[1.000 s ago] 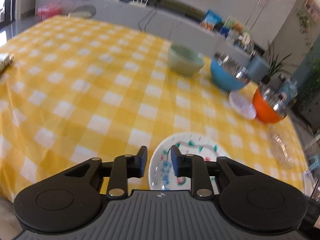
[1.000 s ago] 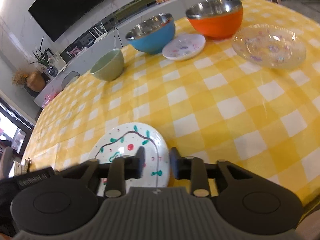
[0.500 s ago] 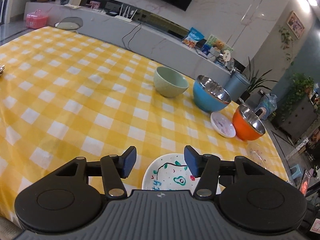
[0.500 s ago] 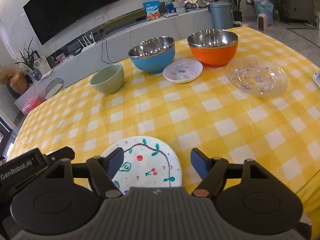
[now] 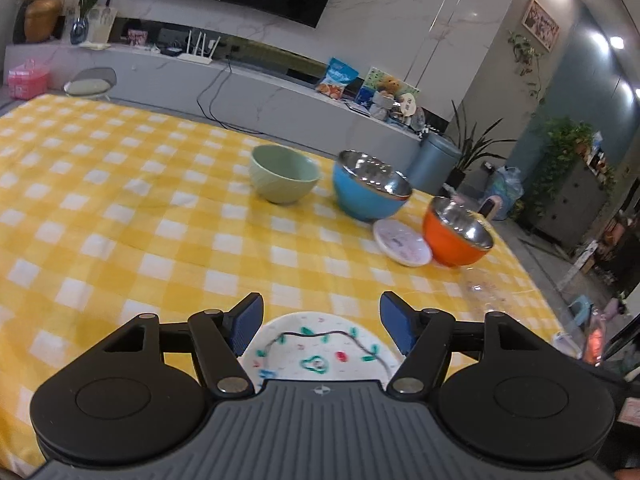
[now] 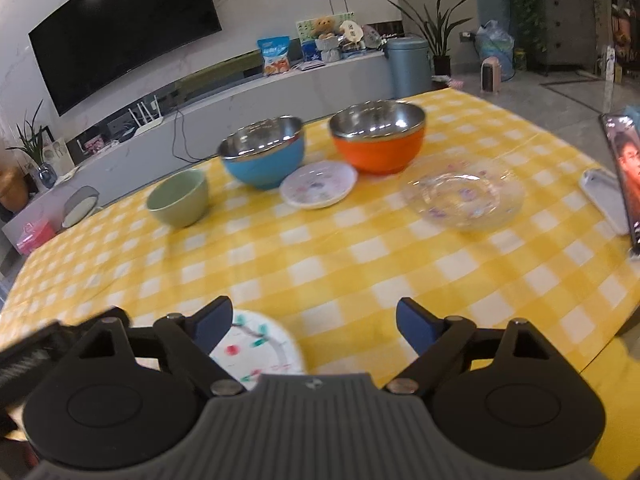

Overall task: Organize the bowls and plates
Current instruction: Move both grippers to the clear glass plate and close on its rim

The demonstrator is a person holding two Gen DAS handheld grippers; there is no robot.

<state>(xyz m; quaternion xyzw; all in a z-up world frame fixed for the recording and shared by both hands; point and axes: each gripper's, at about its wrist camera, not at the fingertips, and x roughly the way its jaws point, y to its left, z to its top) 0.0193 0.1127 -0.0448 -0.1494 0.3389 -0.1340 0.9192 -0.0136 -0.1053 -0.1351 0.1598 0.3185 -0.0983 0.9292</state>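
Note:
A white plate with green vine and red marks lies at the near edge of the yellow checked table, just beyond my open, empty left gripper; it also shows in the right wrist view. My right gripper is open and empty above the near edge, with the plate to its left. Farther back stand a green bowl, a blue steel-lined bowl, an orange steel-lined bowl, a small pink-patterned plate and a clear glass plate.
A phone and a pale flat case lie at the table's right edge. Behind the table runs a long grey TV bench with snack bags and a router. A blue bin and plants stand beyond the far corner.
Both grippers have opened from nearly shut to wide open. Both have lifted and tilted up, so more of the room shows. The dishes have not moved.

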